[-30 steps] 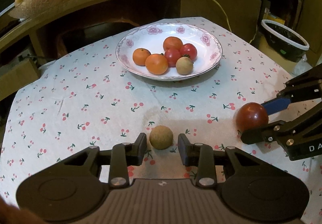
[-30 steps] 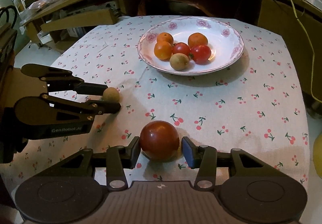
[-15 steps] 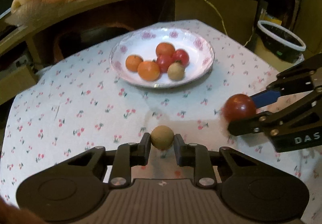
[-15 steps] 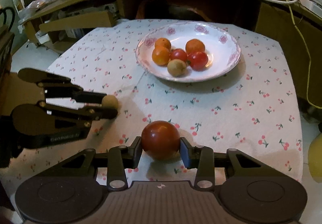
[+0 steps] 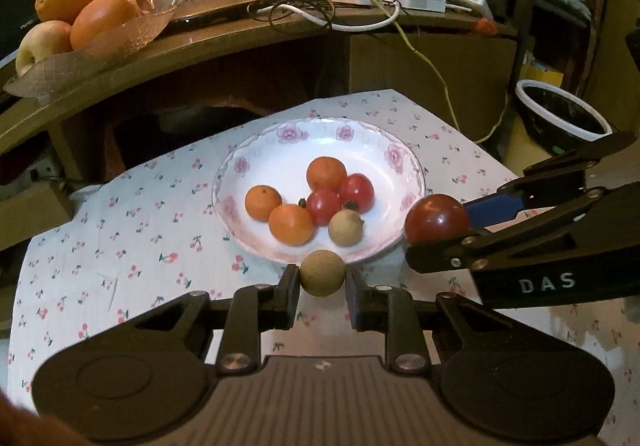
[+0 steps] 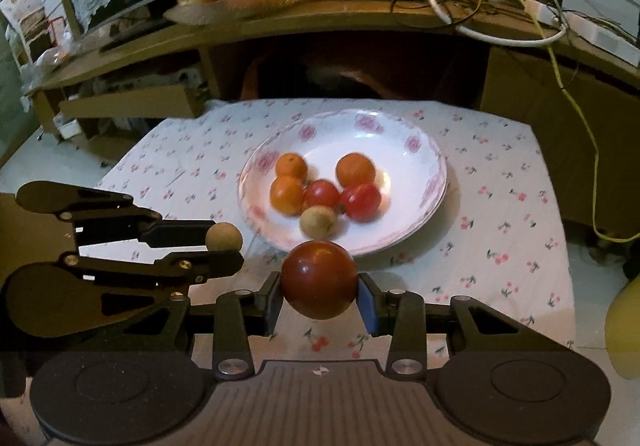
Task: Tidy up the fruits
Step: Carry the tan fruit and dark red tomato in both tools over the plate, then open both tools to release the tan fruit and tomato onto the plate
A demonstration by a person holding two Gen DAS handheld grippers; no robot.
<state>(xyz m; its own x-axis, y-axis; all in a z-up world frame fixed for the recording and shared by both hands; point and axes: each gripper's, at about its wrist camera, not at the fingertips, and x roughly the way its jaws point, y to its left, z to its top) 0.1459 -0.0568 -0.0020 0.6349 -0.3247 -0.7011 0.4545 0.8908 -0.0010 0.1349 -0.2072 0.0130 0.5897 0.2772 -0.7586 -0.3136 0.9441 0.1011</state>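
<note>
My left gripper (image 5: 322, 278) is shut on a small tan round fruit (image 5: 322, 273) and holds it in the air just before the near rim of the white floral plate (image 5: 280, 135). My right gripper (image 6: 319, 296) is shut on a large dark red tomato (image 6: 319, 280), lifted near the plate's (image 6: 400, 129) front edge. The plate holds several fruits: oranges (image 5: 291, 224), red tomatoes (image 5: 356, 192) and another tan fruit (image 5: 345, 227). The right gripper with the tomato (image 5: 437, 218) shows at the right of the left wrist view; the left gripper with the tan fruit (image 6: 224, 236) shows at the left of the right wrist view.
The table carries a white cloth with cherry print (image 5: 120, 213). Behind it stands a wooden desk (image 5: 200, 45) with a glass dish of large fruit (image 5: 80, 21) and tangled cables (image 5: 320, 1). A black bin with a white rim (image 5: 560, 117) stands on the floor at the right.
Both grippers closed on their fruits, lifted them off the cloth and moved forward toward the plate's near rim.
</note>
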